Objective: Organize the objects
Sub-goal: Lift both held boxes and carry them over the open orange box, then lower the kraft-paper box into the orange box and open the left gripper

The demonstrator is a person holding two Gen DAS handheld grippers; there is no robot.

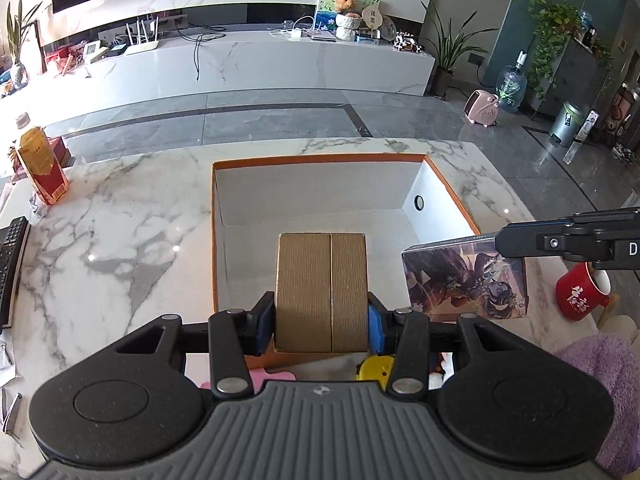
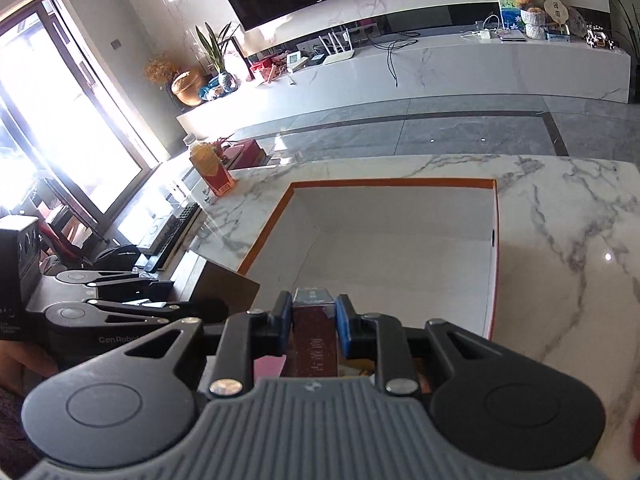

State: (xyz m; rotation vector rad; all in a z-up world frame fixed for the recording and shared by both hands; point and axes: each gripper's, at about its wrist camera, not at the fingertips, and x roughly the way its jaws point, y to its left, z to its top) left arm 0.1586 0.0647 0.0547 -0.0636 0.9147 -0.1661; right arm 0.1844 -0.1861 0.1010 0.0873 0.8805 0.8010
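The left claw was clamped on a gold box, its blue pads pressed against the box's two sides. The box, ribbed and split by a dark seam down its middle, stood upright between the pads above the near edge of an open carton with an orange rim and white inner walls. The carton rested on the marble worktop, and no item showed on the visible part of its floor; a small round hole showed in its right-hand wall.

The right claw was clamped on a slim illustrated box, dark red along the narrow face turned to its own camera, with pale characters printed lengthwise. In the left wrist view the same box showed its broad face, covered in purple and orange artwork, held just beside the carton's right wall and off the worktop.

A red mug stood on the worktop to the right of the illustrated box. A red and gold packet stood upright near the worktop's far left corner, and a remote control lay at its left edge. Pink and yellow items under the left claw were mostly hidden
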